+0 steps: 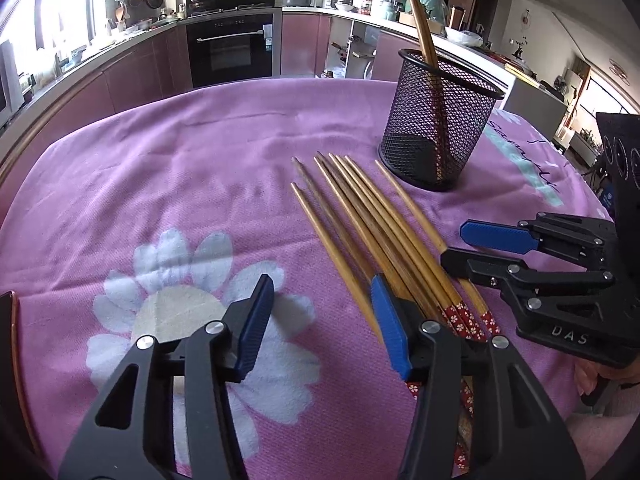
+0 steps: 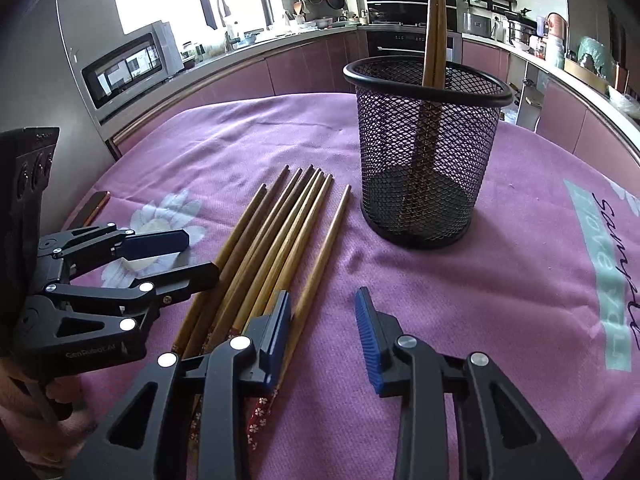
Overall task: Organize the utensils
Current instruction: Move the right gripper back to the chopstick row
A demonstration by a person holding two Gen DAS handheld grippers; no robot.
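Several wooden chopsticks (image 1: 372, 224) with red flowered ends lie side by side on the pink cloth; they also show in the right wrist view (image 2: 276, 236). A black mesh cup (image 1: 438, 120) stands upright behind them with two chopsticks (image 1: 420, 20) leaning inside; it shows in the right wrist view too (image 2: 424, 152). My left gripper (image 1: 322, 300) is open and empty, low over the cloth, its right finger over the chopsticks' handle ends. My right gripper (image 2: 324, 312) is open and empty just right of the bundle. The right gripper (image 1: 468, 244) appears at the right of the left wrist view.
The pink flowered cloth (image 1: 160, 184) covers a table. A thin brown object (image 2: 96, 206) lies at its left edge. Kitchen counters, an oven (image 1: 230, 52) and a microwave (image 2: 128, 68) stand beyond the table.
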